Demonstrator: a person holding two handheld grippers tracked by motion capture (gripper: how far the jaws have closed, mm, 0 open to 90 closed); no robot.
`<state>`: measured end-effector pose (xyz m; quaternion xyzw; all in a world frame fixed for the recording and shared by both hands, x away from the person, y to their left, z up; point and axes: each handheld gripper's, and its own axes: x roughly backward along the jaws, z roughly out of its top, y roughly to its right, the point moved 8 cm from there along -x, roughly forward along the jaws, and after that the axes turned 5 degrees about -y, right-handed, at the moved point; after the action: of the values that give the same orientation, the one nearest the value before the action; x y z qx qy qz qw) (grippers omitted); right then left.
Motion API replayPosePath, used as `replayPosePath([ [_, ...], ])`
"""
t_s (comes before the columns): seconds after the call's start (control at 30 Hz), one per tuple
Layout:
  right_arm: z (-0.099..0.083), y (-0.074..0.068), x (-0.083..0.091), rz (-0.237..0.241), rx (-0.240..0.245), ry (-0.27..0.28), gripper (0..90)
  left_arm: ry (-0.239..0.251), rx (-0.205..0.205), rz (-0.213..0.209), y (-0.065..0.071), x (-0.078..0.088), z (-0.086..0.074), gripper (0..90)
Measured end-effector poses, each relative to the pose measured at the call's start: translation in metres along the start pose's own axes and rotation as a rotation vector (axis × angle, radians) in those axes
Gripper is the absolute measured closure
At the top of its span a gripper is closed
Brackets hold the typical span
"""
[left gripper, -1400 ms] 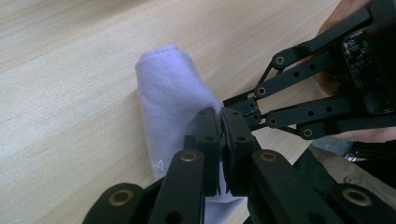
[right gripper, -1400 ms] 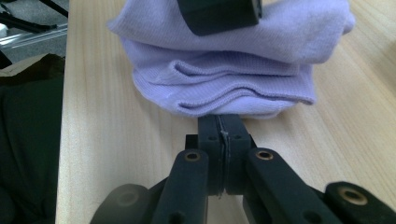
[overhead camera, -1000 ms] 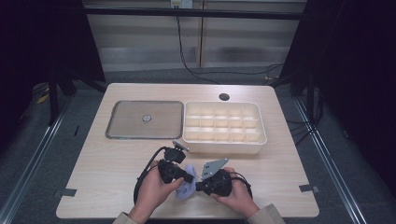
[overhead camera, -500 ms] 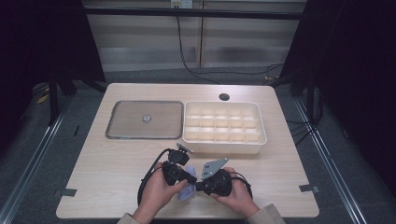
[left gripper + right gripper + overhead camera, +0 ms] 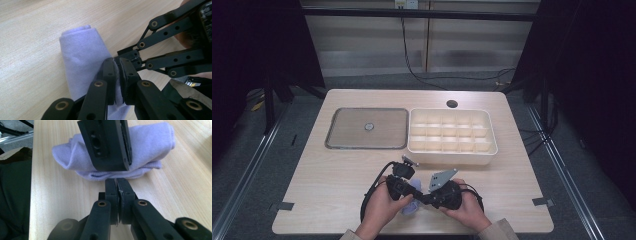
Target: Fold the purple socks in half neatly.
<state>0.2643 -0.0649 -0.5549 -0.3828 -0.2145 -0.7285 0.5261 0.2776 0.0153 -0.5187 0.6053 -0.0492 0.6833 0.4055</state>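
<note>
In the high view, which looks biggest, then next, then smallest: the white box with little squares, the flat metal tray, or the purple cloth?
1. White divided box, and metal tray look about alike in spread; too close to rank them.
2. Purple cloth looks by far the smallest, though the grippers and hands partly cover it.

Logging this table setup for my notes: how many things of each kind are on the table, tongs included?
Metal tray: 1
Compartment box: 1
Lilac cloth: 1
Tongs: 2, left tongs and right tongs
Total: 5
</note>
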Motion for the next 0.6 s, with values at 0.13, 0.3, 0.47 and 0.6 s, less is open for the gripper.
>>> replayPosePath([
  [0.13,-0.002,0.004,0.003,-0.016,0.001,-0.005,87.7,0.001,-0.001,0.003,-0.003,-0.001,-0.002,82.8],
  [0.3,-0.001,0.011,0.013,-0.033,-0.032,0.028,88.0,0.018,-0.007,0.009,-0.004,-0.004,-0.003,81.9],
  [0.47,-0.002,0.014,0.016,-0.043,-0.043,0.032,88.0,0.018,-0.02,0.018,-0.005,-0.007,-0.004,81.9],
  [0.6,-0.003,0.015,0.016,-0.049,-0.044,0.033,88.1,0.03,-0.025,0.012,-0.006,-0.009,-0.005,83.2],
])
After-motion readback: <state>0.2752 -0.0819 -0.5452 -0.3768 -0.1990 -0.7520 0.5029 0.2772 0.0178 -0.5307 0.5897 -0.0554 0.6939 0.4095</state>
